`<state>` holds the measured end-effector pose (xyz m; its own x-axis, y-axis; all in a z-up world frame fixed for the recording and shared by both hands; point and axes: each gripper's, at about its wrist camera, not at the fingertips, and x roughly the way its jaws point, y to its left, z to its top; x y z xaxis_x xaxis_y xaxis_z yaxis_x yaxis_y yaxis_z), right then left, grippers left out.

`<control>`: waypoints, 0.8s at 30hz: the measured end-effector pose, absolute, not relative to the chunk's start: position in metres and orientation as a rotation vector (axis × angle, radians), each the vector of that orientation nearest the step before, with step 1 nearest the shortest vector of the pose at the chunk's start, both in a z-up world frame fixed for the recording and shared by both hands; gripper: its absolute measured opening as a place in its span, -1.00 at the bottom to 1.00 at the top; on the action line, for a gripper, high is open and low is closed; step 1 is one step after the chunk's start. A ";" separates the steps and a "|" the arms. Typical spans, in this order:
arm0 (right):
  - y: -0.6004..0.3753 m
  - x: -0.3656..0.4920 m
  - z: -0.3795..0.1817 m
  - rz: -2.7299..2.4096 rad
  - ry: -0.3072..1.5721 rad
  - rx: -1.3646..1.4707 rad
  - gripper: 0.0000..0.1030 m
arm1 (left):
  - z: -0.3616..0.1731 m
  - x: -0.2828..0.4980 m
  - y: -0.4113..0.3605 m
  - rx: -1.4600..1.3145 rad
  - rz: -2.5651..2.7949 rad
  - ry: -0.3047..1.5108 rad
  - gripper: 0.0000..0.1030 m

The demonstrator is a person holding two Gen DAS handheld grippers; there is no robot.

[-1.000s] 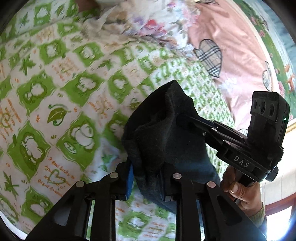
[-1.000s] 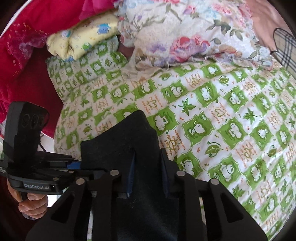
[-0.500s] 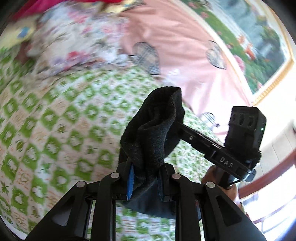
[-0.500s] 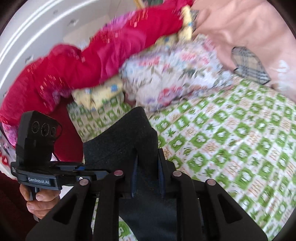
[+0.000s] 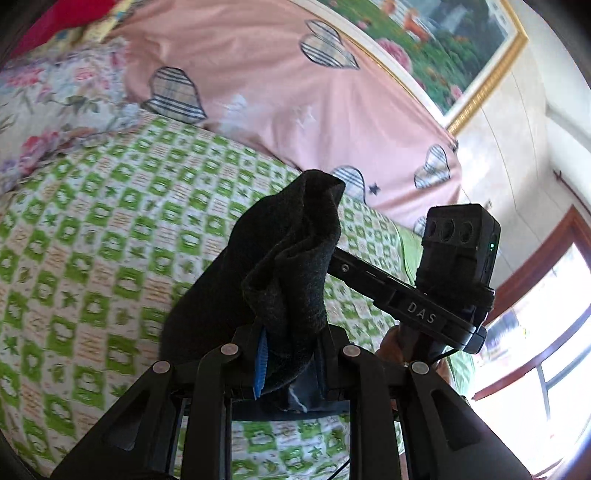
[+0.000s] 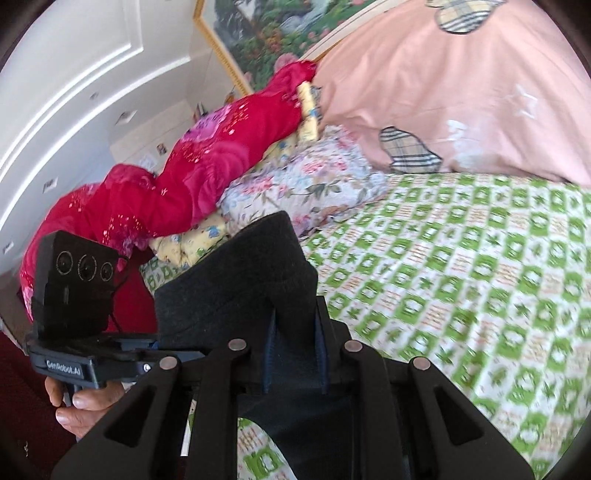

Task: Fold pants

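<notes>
Pants point(image 5: 291, 266) lifted higher off bedsheet point(image 5: 92, 240) | L gripper point(image 5: 290, 363) + R gripper point(image 6: 293, 354) both clamped on pants | pink quilt point(image 5: 277, 92) behind

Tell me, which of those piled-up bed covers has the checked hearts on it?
The plain pink cover, nearest the framed picture. The red one and the pale one below it are flowered instead.

Dark charcoal pants point(image 5: 291, 258) of matt, fuzzy knit cloth are seen. The black plastic left gripper point(image 5: 288, 363) is matt with shiny metal rivets. A green-and-white checked cotton sheet point(image 6: 461, 266) looks smooth; the gilt picture frame point(image 5: 484, 77) is glossy.
</notes>
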<state>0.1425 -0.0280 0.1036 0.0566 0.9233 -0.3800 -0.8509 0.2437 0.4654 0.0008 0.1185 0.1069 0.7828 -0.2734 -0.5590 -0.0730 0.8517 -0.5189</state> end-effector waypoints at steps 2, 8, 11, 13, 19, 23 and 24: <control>-0.040 0.144 0.100 1.338 0.685 0.151 -0.61 | 0.105 0.005 0.106 -0.535 -0.132 0.688 -0.61; -0.074 0.149 0.084 1.303 0.684 0.222 -0.62 | 0.098 0.016 0.075 -0.494 -0.165 0.731 -0.61; -0.090 0.150 0.076 1.287 0.684 0.258 -0.62 | 0.094 0.020 0.059 -0.471 -0.186 0.749 -0.61; -0.101 0.150 0.071 1.273 0.683 0.278 -0.62 | 0.091 0.024 0.048 -0.452 -0.197 0.763 -0.61; -0.133 0.151 0.057 1.234 0.685 0.332 -0.62 | 0.083 0.032 0.018 -0.412 -0.231 0.794 -0.61; -0.149 0.152 0.048 1.208 0.693 0.352 -0.62 | 0.076 0.038 0.001 -0.386 -0.246 0.815 -0.61; -0.154 0.153 0.045 1.201 0.697 0.358 -0.61 | 0.074 0.040 -0.002 -0.381 -0.248 0.820 -0.61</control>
